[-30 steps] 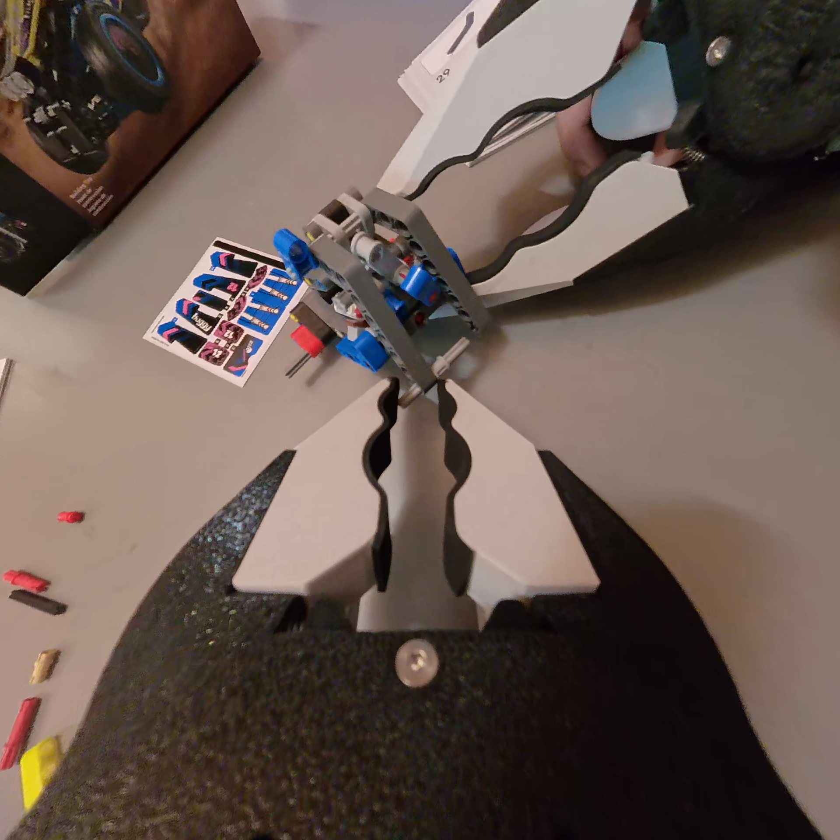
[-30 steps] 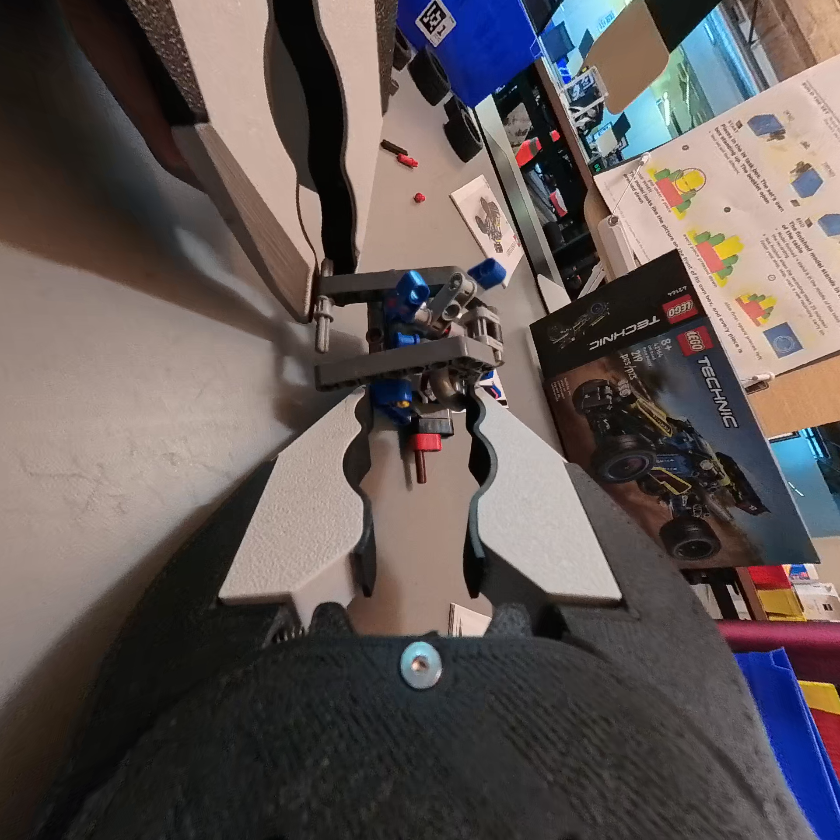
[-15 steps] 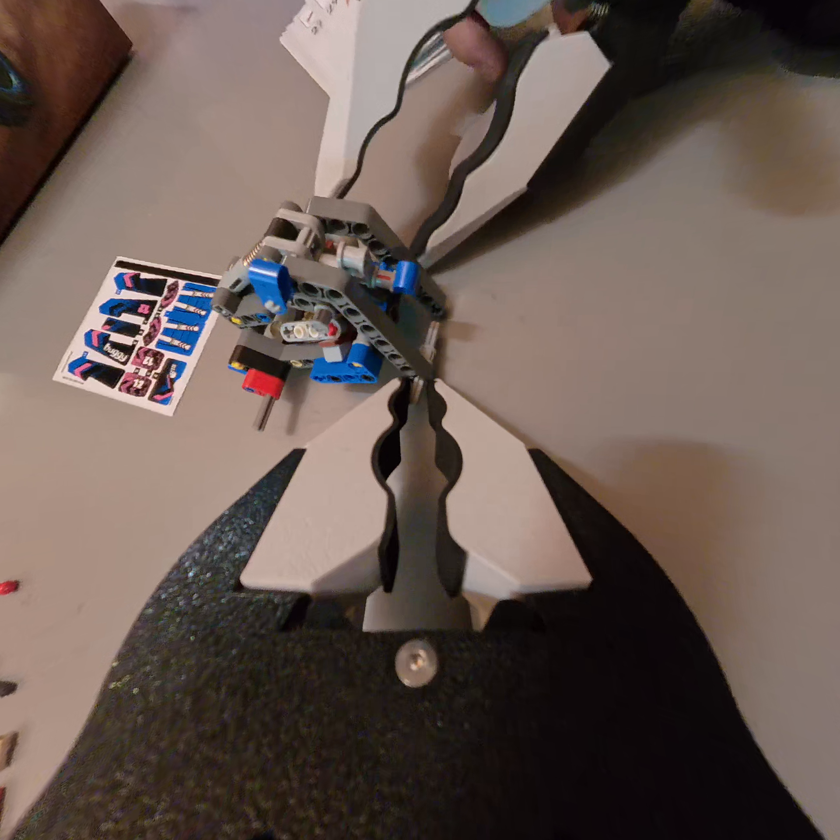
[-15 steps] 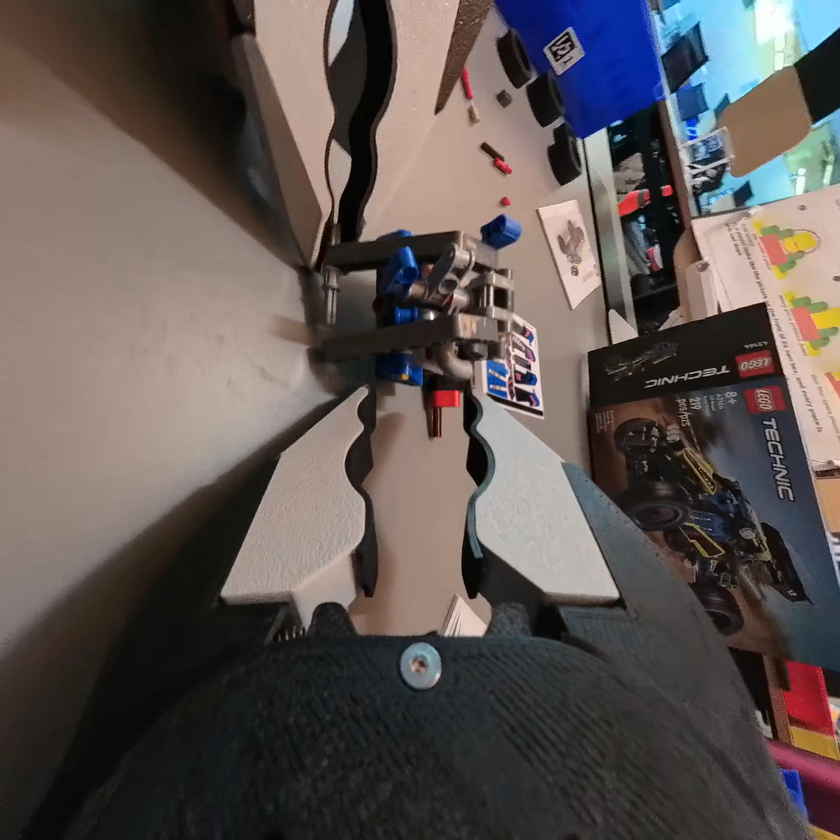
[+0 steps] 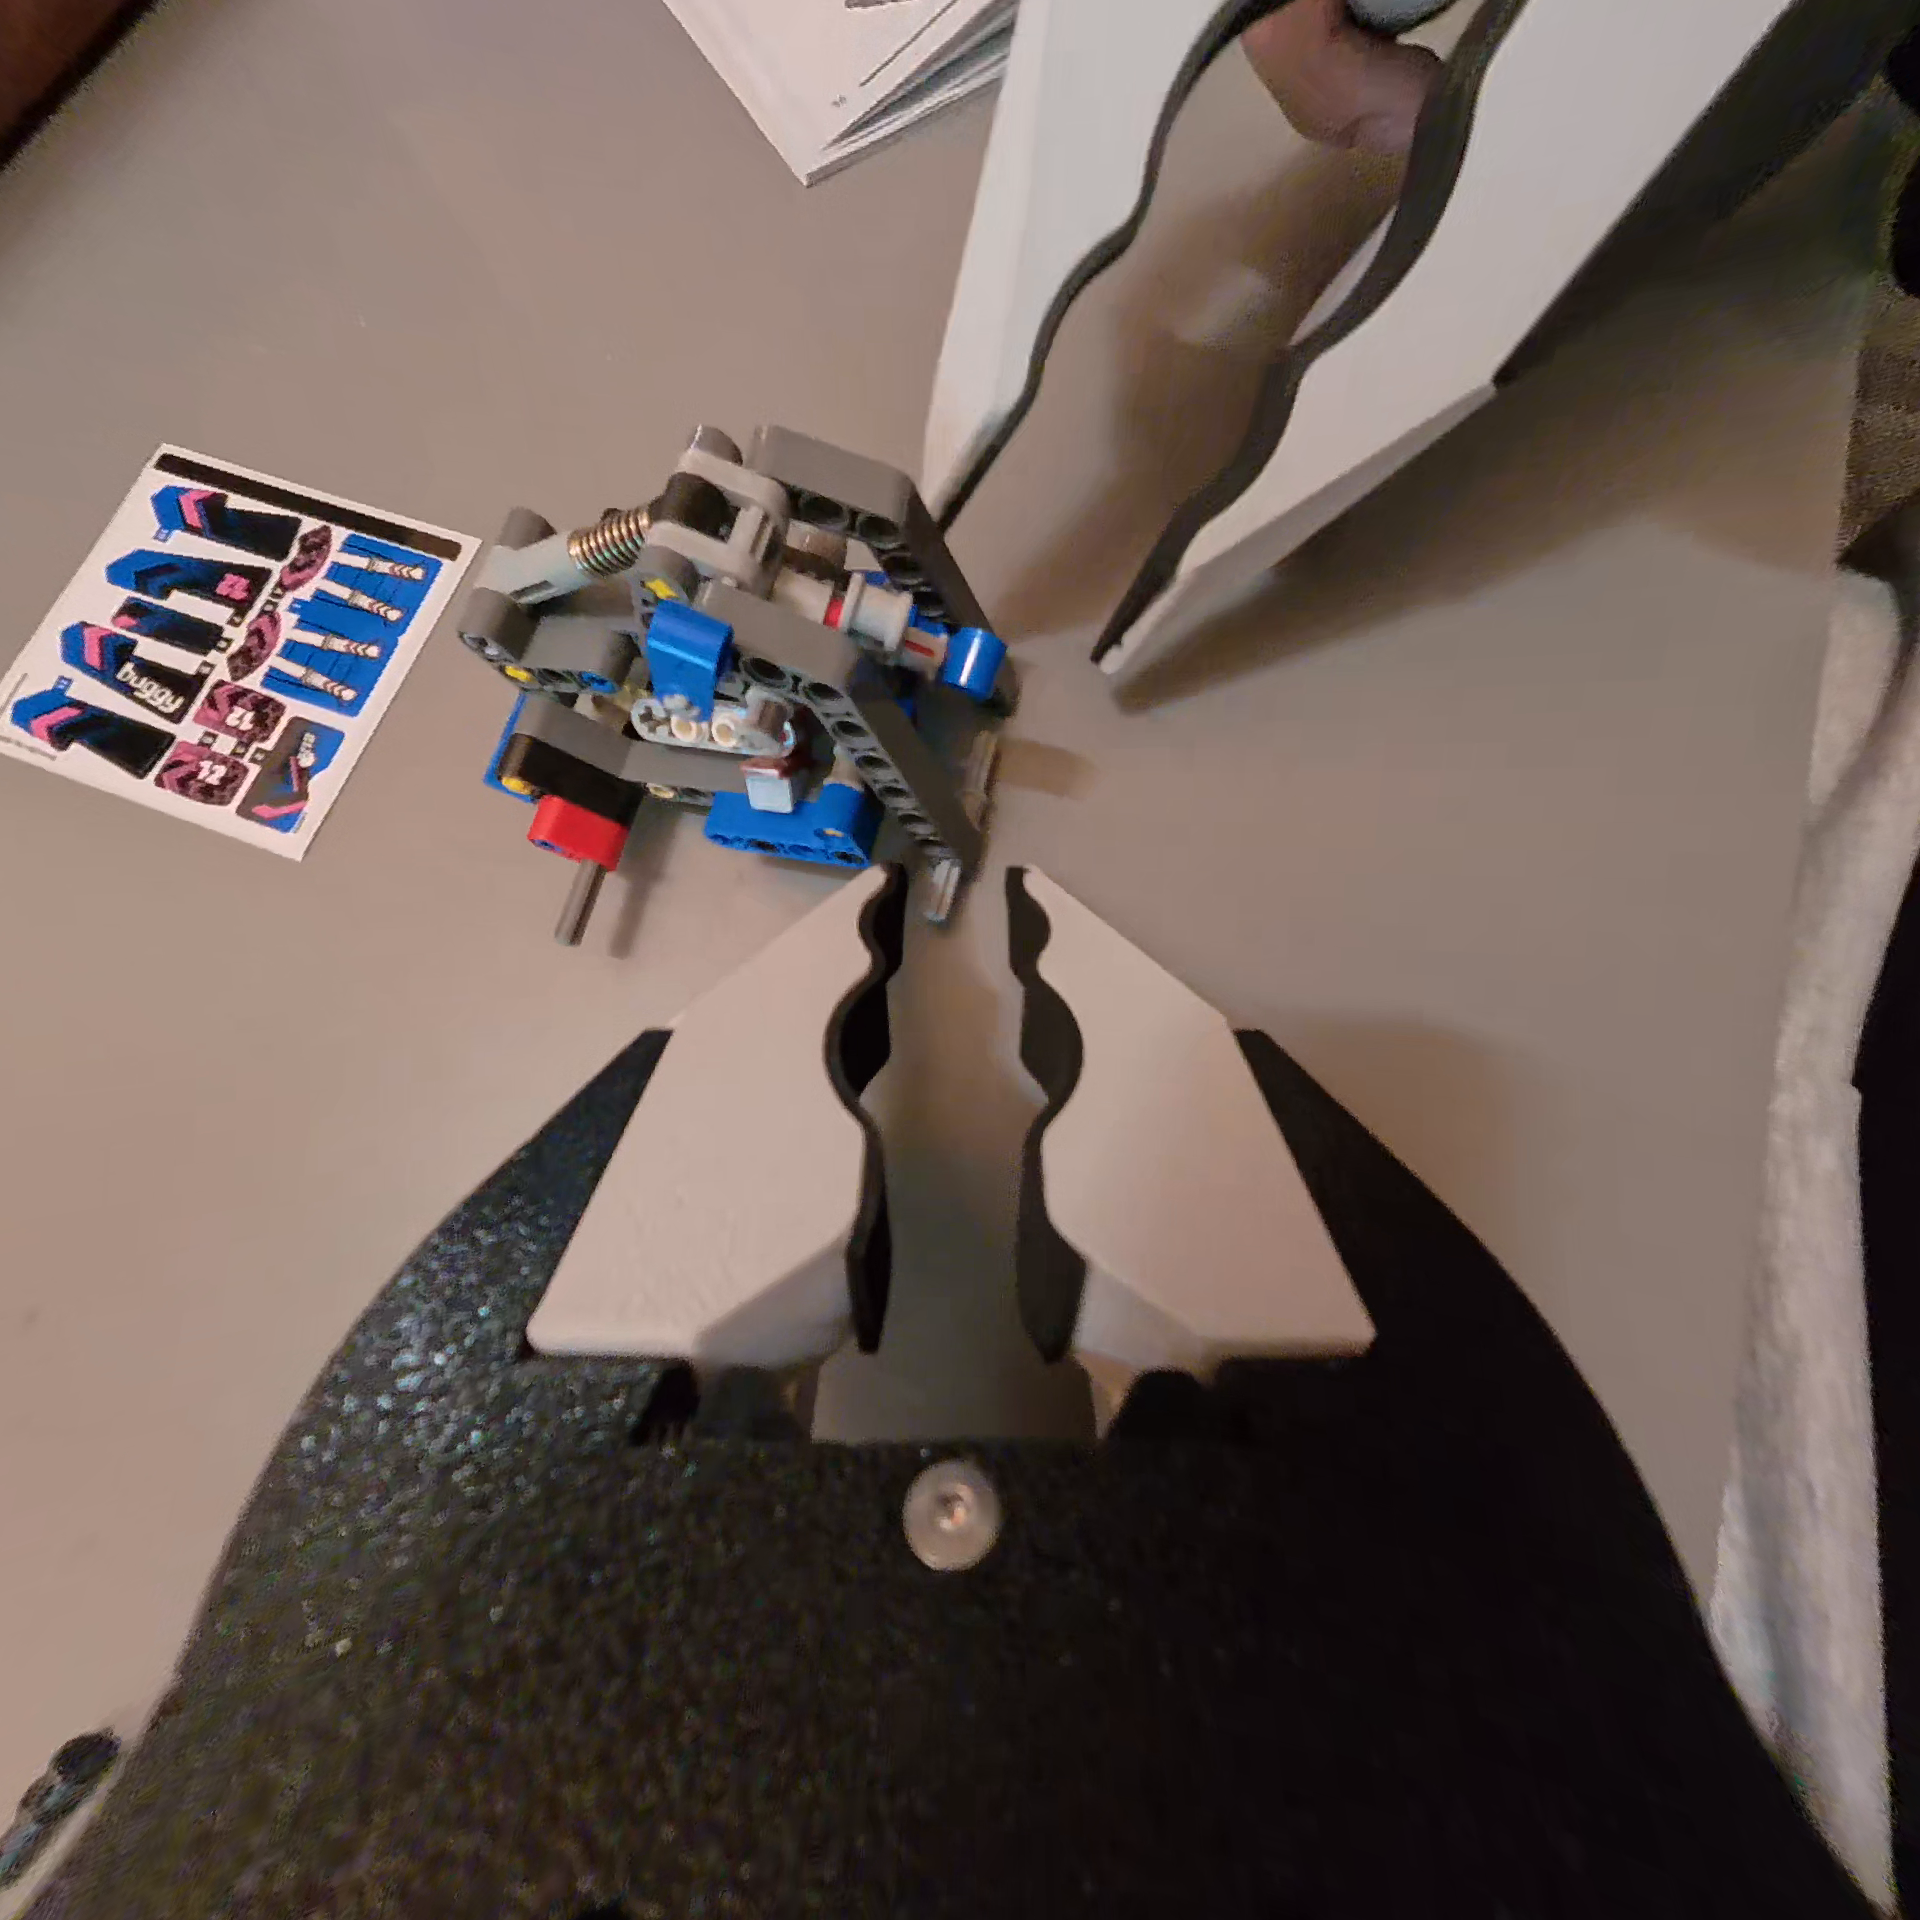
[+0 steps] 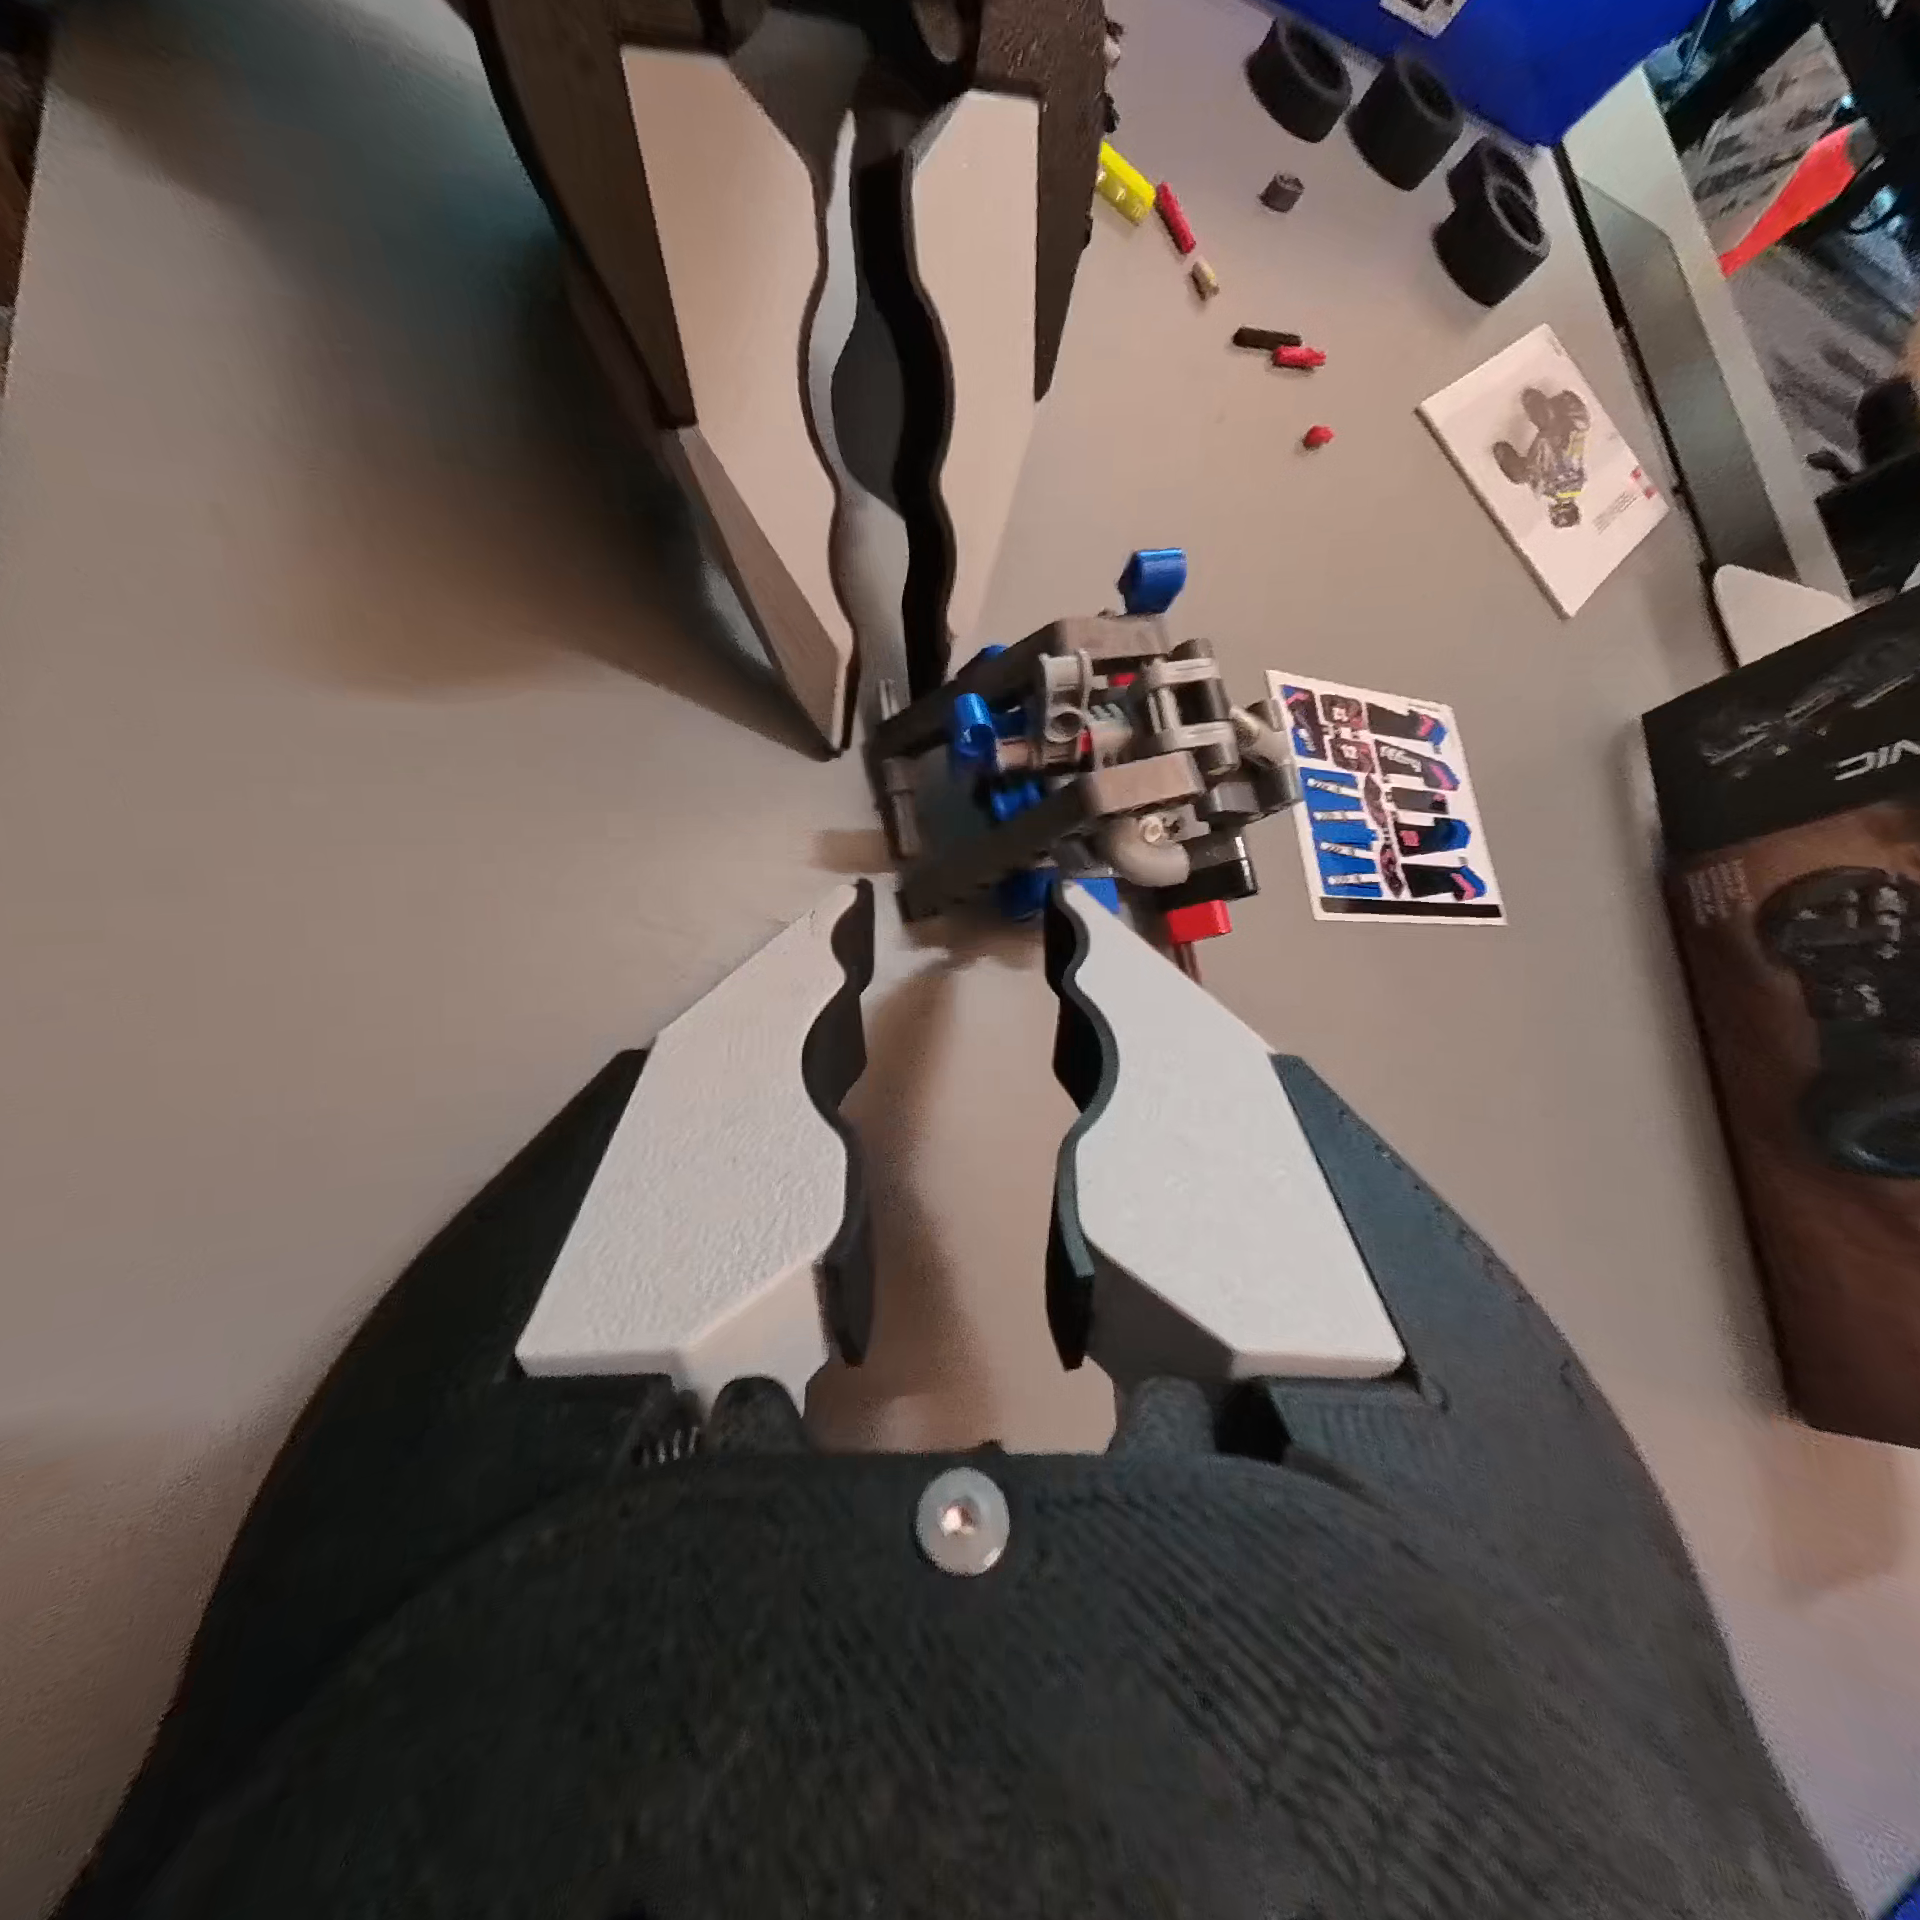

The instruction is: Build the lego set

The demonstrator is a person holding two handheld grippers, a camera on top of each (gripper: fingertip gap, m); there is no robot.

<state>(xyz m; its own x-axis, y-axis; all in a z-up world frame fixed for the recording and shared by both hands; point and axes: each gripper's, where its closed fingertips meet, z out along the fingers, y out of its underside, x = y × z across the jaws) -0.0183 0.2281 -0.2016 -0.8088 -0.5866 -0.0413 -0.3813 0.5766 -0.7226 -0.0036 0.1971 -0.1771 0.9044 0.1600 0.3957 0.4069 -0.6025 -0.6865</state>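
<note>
1. The grey-and-blue lego chassis assembly [image 5: 748,675] rests on the grey table [image 5: 1351,935], between both grippers.
2. The left gripper [image 5: 945,883] and the right gripper [image 6: 956,899] are parted and empty.
3. An off-centre push could tip the assembly onto the sticker sheet [image 5: 229,644].

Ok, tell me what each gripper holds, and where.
Nothing, apparently: left gripper and right gripper stand open at one end of the lego assembly.

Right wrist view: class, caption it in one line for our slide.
Two open tools flank a grey-and-blue lego assembly beside a sticker sheet.
</note>
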